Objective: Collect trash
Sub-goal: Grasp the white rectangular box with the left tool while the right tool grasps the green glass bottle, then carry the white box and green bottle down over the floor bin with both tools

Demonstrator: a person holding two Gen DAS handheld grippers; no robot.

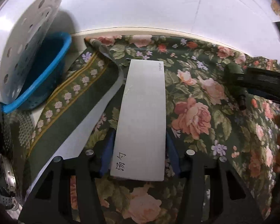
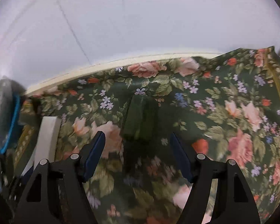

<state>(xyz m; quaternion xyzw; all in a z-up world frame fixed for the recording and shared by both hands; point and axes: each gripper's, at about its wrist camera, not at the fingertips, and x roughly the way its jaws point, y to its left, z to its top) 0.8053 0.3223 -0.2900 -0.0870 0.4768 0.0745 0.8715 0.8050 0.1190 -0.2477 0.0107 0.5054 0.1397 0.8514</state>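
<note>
My left gripper (image 1: pixel 140 141) is shut on a flat silver-grey packet (image 1: pixel 142 115) printed with dark characters, held above the floral tablecloth (image 1: pixel 196 112). The packet also shows at the left of the right wrist view (image 2: pixel 47 138). My right gripper (image 2: pixel 138 145) is open and empty, its blue pads spread wide. A dark green crumpled piece (image 2: pixel 140 119) lies on the cloth just ahead between its fingers. In the left wrist view the right gripper's arm reaches in from the right beside that green piece (image 1: pixel 232 71).
A blue basket (image 1: pixel 44 72) with a white perforated disc (image 1: pixel 24 43) leaning in it stands at the left. A white wall (image 2: pixel 140 18) runs behind the table's cream edge (image 2: pixel 102 67). Metal perforated ware (image 1: pixel 7 175) sits at the lower left.
</note>
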